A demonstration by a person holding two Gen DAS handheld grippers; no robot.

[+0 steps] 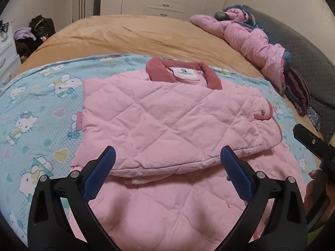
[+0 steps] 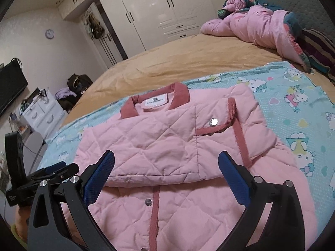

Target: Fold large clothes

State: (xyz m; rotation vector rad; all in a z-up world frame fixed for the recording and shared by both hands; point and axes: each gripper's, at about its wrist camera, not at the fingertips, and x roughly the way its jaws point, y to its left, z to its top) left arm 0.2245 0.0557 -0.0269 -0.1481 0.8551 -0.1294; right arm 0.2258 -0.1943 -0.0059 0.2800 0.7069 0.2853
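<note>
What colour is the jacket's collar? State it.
Dusty rose, darker than the pale pink quilted jacket; the collar shows best in the right wrist view.

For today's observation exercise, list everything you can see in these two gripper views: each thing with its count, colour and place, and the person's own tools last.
Quilted jacket: one, pink with darker pink collar and trim, partly folded on the cartoon sheet.
Cartoon sheet: one, light blue with cat print, under the jacket.
Bed cover: one, tan, over the bed.
Crumpled coat: one, pink, far right of the bed.
Wardrobe: one, white, back wall.
Wall clock: one, on the left wall.
Drawer unit: one, white, left of the bed.
Bag: one, dark, on the floor.
Left gripper: black with blue pads, open above the jacket.
Right gripper: same colours, open above the jacket.
</note>
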